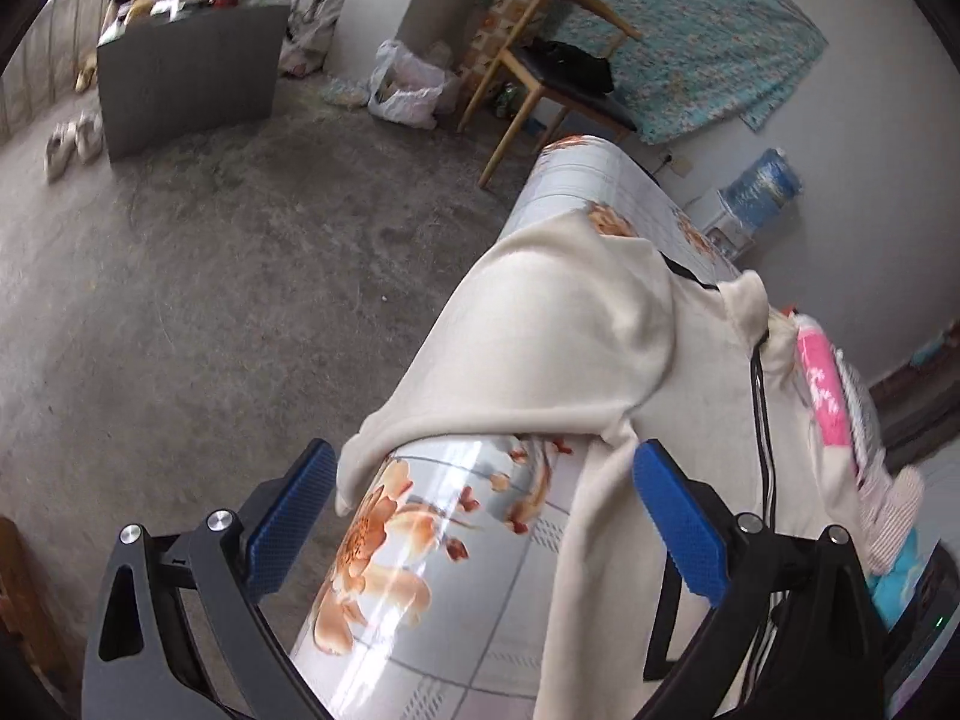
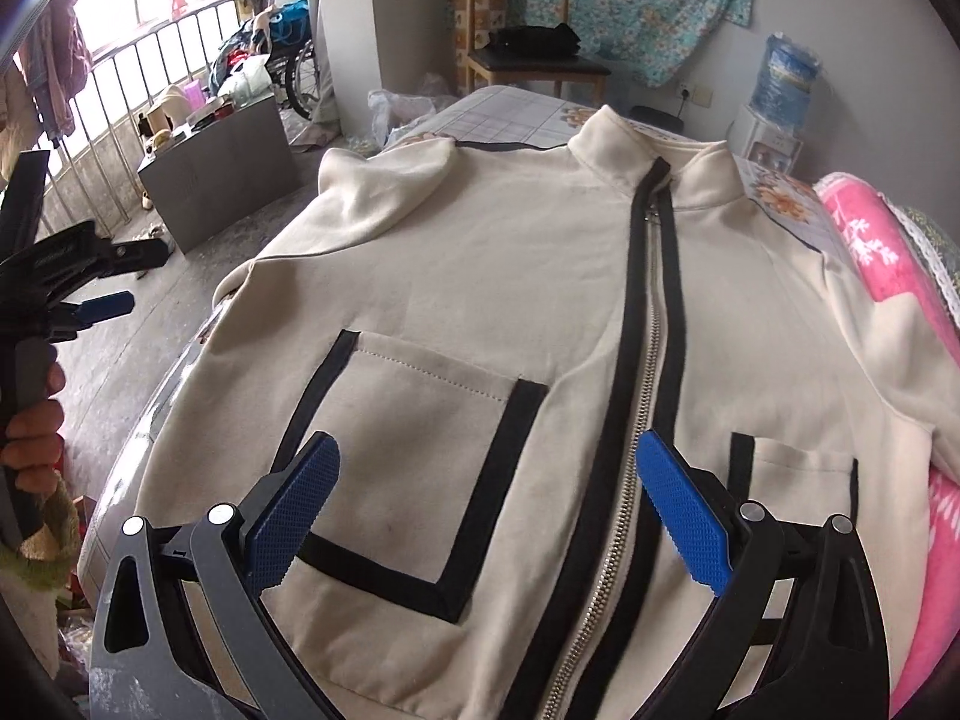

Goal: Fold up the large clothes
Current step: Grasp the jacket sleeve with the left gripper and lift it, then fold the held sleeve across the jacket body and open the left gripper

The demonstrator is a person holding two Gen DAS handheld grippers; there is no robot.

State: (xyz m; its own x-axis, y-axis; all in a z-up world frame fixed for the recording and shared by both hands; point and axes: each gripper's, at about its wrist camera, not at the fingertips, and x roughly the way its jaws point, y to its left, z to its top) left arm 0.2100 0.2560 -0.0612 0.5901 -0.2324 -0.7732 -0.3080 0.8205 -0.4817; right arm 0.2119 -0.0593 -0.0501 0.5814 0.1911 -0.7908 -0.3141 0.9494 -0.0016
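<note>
Cream zip jacket spread front-up on the bench, both claws empty and apart.

The jacket (image 2: 480,300) fills the centre of the right wrist view, zipper (image 2: 645,324) closed and collar toward the top, laid flat probably so sleeves can be folded inward. Right claw (image 2: 486,516) hovers low centre over the hem, jaws wide, gripping nothing. Left claw (image 1: 483,516), bottom of the left wrist view, is also spread and empty, aimed at the sleeve (image 1: 540,354) draped over the bench (image 1: 432,588) edge, likely the next pickup. Pink blanket (image 2: 870,252) lies at the right edge. 2 black-trimmed pockets show; no readable writing or brand.
</note>
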